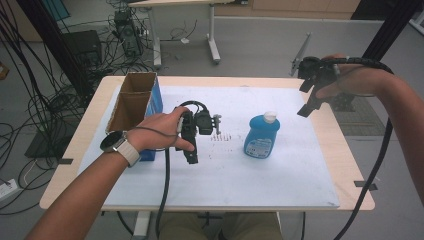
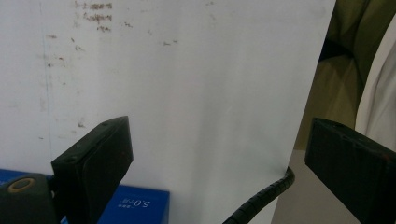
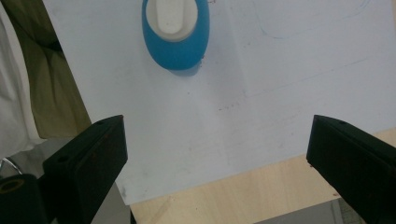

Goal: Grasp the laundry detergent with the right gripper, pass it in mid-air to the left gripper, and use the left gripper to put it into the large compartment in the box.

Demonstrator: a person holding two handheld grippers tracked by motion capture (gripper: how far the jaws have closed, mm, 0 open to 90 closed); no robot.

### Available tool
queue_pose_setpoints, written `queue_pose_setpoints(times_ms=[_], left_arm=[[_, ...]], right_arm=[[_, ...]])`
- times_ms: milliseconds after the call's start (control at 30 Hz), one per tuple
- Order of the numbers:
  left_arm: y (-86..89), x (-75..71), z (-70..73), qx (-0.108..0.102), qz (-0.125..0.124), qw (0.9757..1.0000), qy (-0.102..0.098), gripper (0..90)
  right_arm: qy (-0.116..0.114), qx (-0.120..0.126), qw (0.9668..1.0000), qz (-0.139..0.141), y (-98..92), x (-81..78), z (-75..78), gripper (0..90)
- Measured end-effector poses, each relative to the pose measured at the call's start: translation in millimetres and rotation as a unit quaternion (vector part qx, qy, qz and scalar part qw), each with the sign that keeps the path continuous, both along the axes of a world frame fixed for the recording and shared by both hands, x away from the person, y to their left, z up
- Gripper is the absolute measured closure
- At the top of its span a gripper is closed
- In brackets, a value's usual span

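My left tongs (image 1: 190, 150) hang over the white sheet (image 1: 280, 175) in the middle of the surface (image 1: 350, 165), released, jaws wide, nothing between them. In the left gripper view the jaws frame bare stained sheet, with a corner of the blue box (image 2: 135, 205) at the bottom edge and the coiled cable (image 2: 261, 198) beside it.

My right tongs (image 1: 307, 107) are up at the far right edge of the surface, also released, jaws spread, holding nothing. In the right gripper view they look down on the sheet's edge and the wood strip.

The blue bottle (image 1: 261, 135) with the white cap stands upright on the sheet, right of centre, between the two tongs, apart from both. It also appears from above in the right gripper view (image 3: 176, 42).

The open cardboard box (image 1: 132, 100) with the blue side sits at the left, just beside my left hand (image 1: 157, 131).
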State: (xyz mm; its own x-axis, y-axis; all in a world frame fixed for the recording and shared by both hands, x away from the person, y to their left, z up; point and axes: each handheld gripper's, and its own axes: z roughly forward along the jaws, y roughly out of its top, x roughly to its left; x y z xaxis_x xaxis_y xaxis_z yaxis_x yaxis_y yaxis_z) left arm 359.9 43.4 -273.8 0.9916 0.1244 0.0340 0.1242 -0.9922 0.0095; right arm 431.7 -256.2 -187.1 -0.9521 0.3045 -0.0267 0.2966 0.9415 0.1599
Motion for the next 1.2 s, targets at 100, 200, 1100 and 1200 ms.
queue_pose_setpoints(times_ms=[100, 200, 1100, 1200], left_arm=[[-0.6, -1.1, -0.3, -0.002, 0.001, 1.0000, -0.002, 8.0], [-1.2, -1.8, 0.1, -0.002, 0.001, 1.0000, -0.003, 8.0], [0.1, 1.5, -2.9, -0.015, 0.006, 0.9998, -0.008, 8.1], [-1.2, 1.1, -3.0, -0.013, 0.003, 0.9999, -0.008, 8.1]], right_arm=[[-0.001, 0.000, 1.0000, 0.001, -0.3, -1.7, 0.1, 5.1], [-0.004, 0.005, 1.0000, 0.001, -1.0, -3.9, -0.3, 5.0], [-0.012, 0.064, 0.9978, 0.015, -1.3, -9.5, -35.3, 4.5], [-0.011, 0.071, 0.9973, 0.015, -1.4, -10.1, -39.9, 4.5]])
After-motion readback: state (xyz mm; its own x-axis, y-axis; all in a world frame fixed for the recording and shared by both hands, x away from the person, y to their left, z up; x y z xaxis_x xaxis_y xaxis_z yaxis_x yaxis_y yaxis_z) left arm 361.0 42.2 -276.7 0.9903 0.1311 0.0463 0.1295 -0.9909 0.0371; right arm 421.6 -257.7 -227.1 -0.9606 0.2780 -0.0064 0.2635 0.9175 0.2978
